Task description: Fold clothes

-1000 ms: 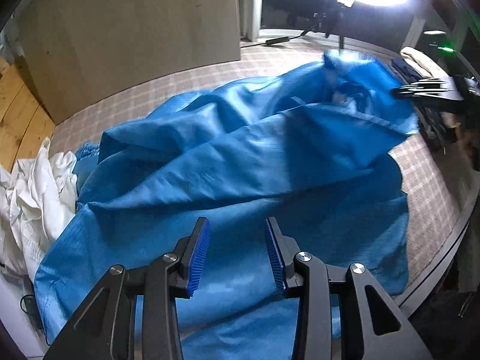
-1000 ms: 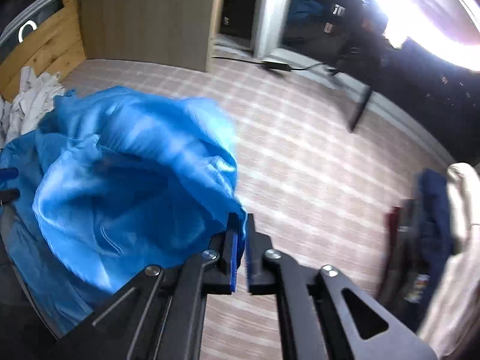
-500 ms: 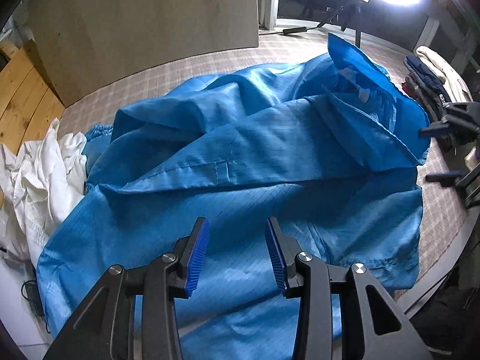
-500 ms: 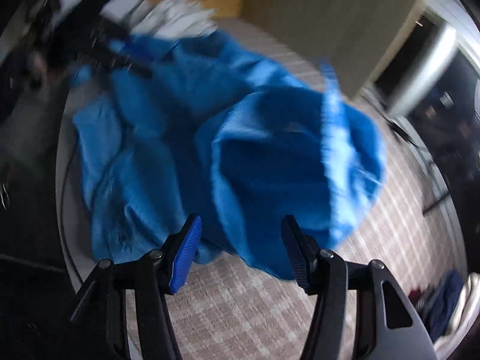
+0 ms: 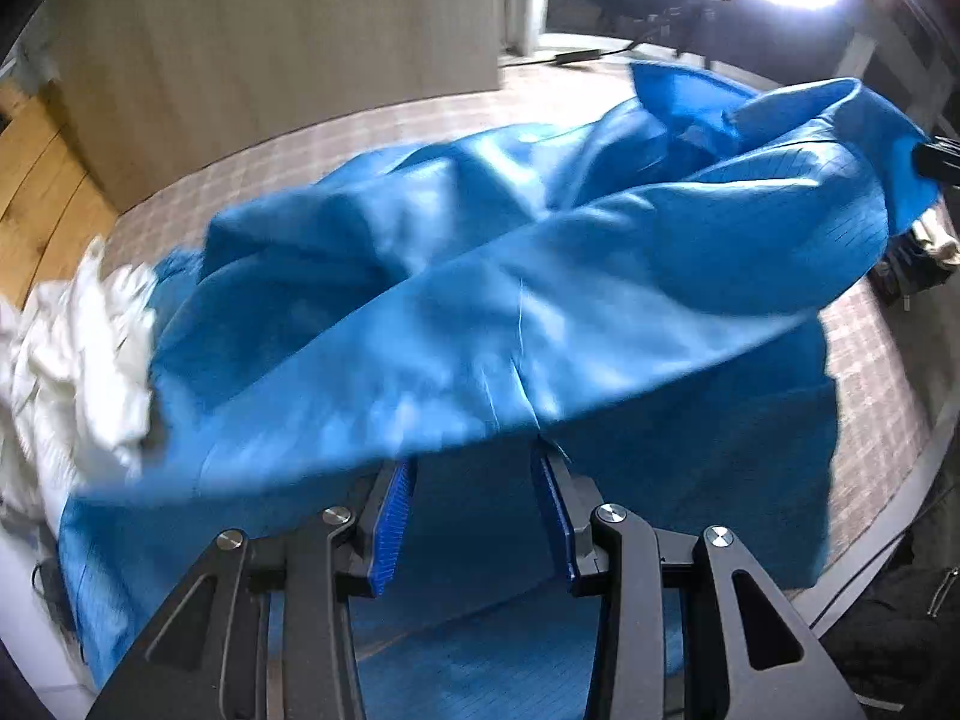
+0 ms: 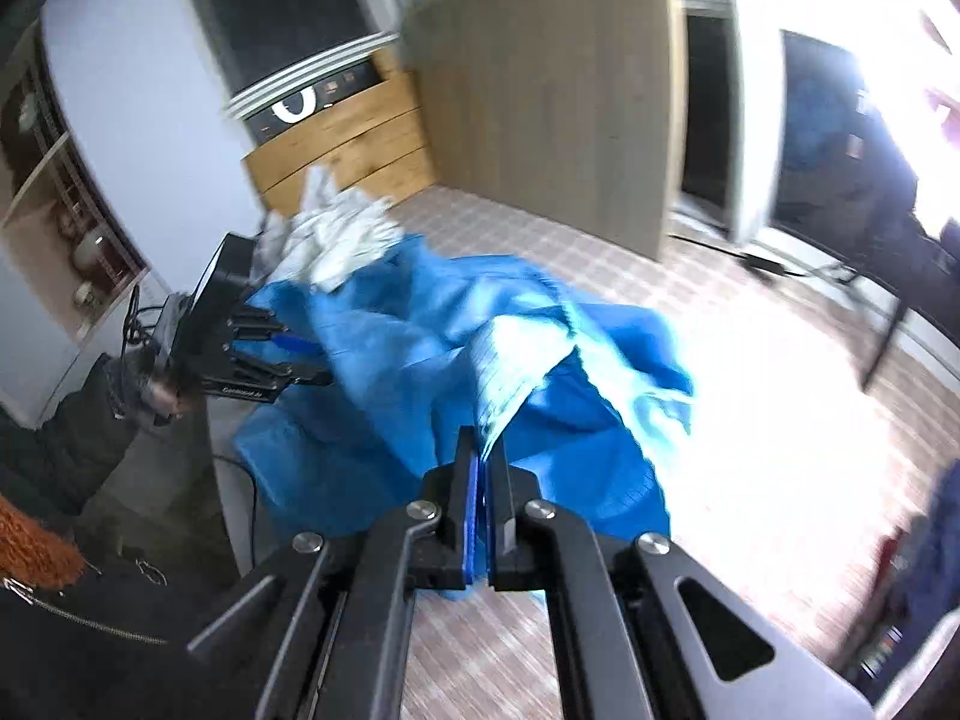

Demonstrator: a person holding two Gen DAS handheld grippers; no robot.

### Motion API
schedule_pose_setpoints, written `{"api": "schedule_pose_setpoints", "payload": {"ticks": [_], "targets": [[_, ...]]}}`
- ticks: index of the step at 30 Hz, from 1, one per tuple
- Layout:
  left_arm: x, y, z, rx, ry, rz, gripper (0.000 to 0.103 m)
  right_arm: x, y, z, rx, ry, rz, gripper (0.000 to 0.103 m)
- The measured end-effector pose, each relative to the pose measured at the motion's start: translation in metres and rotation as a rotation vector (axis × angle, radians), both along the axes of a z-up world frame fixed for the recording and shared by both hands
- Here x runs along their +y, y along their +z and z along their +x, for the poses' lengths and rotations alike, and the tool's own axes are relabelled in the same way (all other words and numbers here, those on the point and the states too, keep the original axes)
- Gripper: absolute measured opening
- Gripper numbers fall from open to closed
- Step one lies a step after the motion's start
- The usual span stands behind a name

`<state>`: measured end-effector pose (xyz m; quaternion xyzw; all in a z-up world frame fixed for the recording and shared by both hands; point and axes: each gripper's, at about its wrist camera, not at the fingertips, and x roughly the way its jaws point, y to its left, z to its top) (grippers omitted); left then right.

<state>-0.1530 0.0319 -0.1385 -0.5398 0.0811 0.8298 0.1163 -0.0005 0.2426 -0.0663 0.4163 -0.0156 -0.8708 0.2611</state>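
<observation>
Left gripper (image 5: 474, 510) parted, right gripper (image 6: 483, 480) clamped

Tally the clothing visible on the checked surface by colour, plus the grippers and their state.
Blue garment: 1, spread out and partly lifted
White clothes: 1 crumpled heap; piece count cannot be told
Dark clothes: 1 pile at the far edge, barely visible
Grippers: 2, left gripper open, right gripper shut on the blue garment
Total: 5

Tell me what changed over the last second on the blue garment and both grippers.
The right gripper, open half a second ago, has shut on the blue garment's edge and lifts it, so a fold now billows toward the left gripper. The left gripper stays open above the cloth; the white clothes remain beside it.
</observation>
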Motion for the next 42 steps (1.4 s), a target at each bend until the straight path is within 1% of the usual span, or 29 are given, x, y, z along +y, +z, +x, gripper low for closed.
{"api": "schedule_pose_setpoints", "payload": {"ticks": [1,3,4,5,7,10,13,14,15,16,17,19,20,21,22,23,24,25,26,29,32,35,38,40,41,42], "targets": [[0.006,0.002,-0.002,0.007,-0.017,0.004,0.038,0.005,-0.002,0.001,-0.003,-0.021,-0.006,0.001],[0.019,0.006,-0.003,0.021,-0.053,0.008,0.045,0.014,-0.009,0.009,-0.042,-0.035,-0.081,0.001],[0.026,0.008,-0.002,0.031,-0.077,0.005,0.048,0.014,-0.011,0.015,-0.050,-0.022,-0.113,0.001],[0.033,0.010,0.000,0.040,-0.102,0.000,0.048,0.013,-0.012,0.021,-0.051,-0.002,-0.141,0.001],[0.045,0.013,0.006,0.054,-0.154,-0.013,0.049,0.011,-0.008,0.024,-0.051,0.008,-0.159,0.001],[0.050,0.012,0.013,0.059,-0.185,-0.048,0.050,0.022,0.007,0.022,-0.023,-0.009,-0.181,0.001],[0.046,0.012,0.017,0.053,-0.172,-0.055,0.050,0.039,0.034,0.019,0.045,-0.010,-0.285,0.001],[0.044,0.012,0.017,0.049,-0.160,-0.050,0.050,0.040,0.039,0.014,0.072,-0.030,-0.272,0.001],[0.041,0.012,0.017,0.043,-0.144,-0.045,0.050,0.033,0.036,0.006,0.078,-0.056,-0.179,0.003],[0.037,0.012,0.018,0.037,-0.130,-0.045,0.050,0.022,0.027,-0.007,0.052,-0.071,-0.054,0.006],[0.033,0.011,0.019,0.033,-0.115,-0.050,0.049,0.016,0.015,-0.017,0.009,-0.070,0.014,0.008],[0.027,0.013,0.022,0.033,-0.099,-0.059,0.049,0.010,-0.007,-0.034,-0.083,-0.055,0.094,0.008],[0.024,0.014,0.024,0.035,-0.094,-0.064,0.050,0.013,-0.011,-0.035,-0.095,-0.057,0.092,0.008],[0.023,0.016,0.026,0.038,-0.090,-0.067,0.050,0.018,-0.011,-0.033,-0.092,-0.062,0.070,0.012],[0.023,0.017,0.029,0.041,-0.090,-0.070,0.050,0.024,-0.011,-0.031,-0.089,-0.067,0.048,0.023],[0.023,0.019,0.031,0.044,-0.090,-0.072,0.050,0.030,-0.010,-0.027,-0.081,-0.073,0.031,0.031],[0.023,0.020,0.032,0.046,-0.092,-0.073,0.050,0.037,-0.009,-0.023,-0.072,-0.086,0.018,0.043],[0.025,0.020,0.031,0.046,-0.098,-0.073,0.050,0.043,-0.011,-0.018,-0.066,-0.097,0.006,0.045],[0.029,0.019,0.030,0.046,-0.109,-0.075,0.051,0.050,-0.012,-0.012,-0.063,-0.106,-0.007,0.045],[0.040,0.014,0.024,0.034,-0.148,-0.076,0.051,0.057,-0.025,0.008,-0.071,-0.144,-0.005,0.045],[0.048,0.009,0.022,0.017,-0.184,-0.077,0.051,0.045,-0.052,0.021,-0.134,-0.117,-0.012,0.045],[0.046,0.007,0.024,0.003,-0.185,-0.092,0.051,0.018,-0.082,0.026,-0.176,-0.058,0.044,0.045],[0.036,0.005,0.026,-0.007,-0.169,-0.102,0.051,-0.006,-0.106,0.018,-0.160,-0.019,0.156,0.045],[0.029,0.004,0.028,-0.013,-0.159,-0.108,0.051,-0.017,-0.118,0.008,-0.148,-0.001,0.209,0.045],[0.027,0.004,0.029,-0.011,-0.158,-0.111,0.051,-0.021,-0.121,0.002,-0.158,0.009,0.214,0.042],[0.027,0.004,0.031,-0.003,-0.165,-0.113,0.051,-0.023,-0.122,-0.004,-0.176,0.021,0.209,0.018]]}}
